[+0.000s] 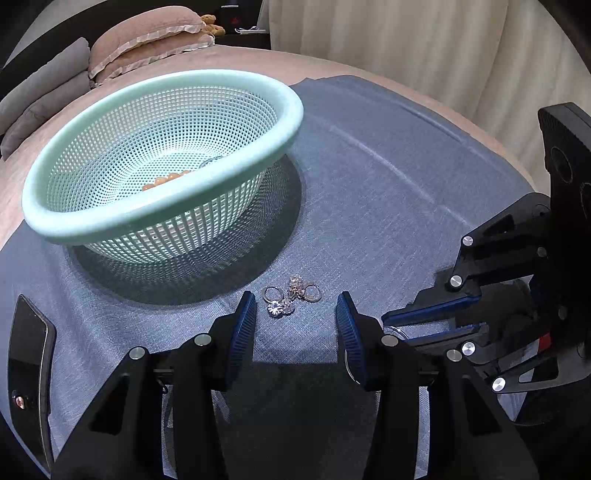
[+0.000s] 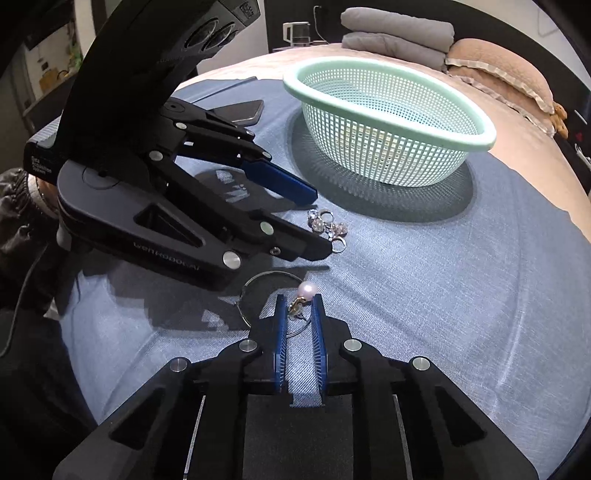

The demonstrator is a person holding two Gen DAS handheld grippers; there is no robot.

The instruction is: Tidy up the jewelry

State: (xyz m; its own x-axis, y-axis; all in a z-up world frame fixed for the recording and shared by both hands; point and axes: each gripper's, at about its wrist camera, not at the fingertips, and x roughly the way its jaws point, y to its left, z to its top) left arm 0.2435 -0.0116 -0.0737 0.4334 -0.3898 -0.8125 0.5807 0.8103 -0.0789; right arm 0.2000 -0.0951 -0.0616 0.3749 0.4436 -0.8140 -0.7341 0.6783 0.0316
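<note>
Ribbed blue pads of the right claw [image 2: 299, 302] pinch a thin wire hoop earring [image 2: 275, 302] with a glossy pearl. Left claw [image 1: 295, 314] gapes around sparkling crystal earrings [image 1: 291, 295]; beyond stands a perforated mint-green basket [image 1: 110, 218].

Blue cloth [image 1: 369, 192] over bed, dark phone [image 1: 29, 365] (left edge), pillows [image 1: 147, 44], folded grey blankets [image 2: 399, 33], curtain [image 1: 406, 48]

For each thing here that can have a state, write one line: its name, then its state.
Left claw: open, above the crystal earrings.
Right claw: shut on the pearl earring.
Crystal earrings: lying loose on the cloth.
Basket: upright, holding beads.
</note>
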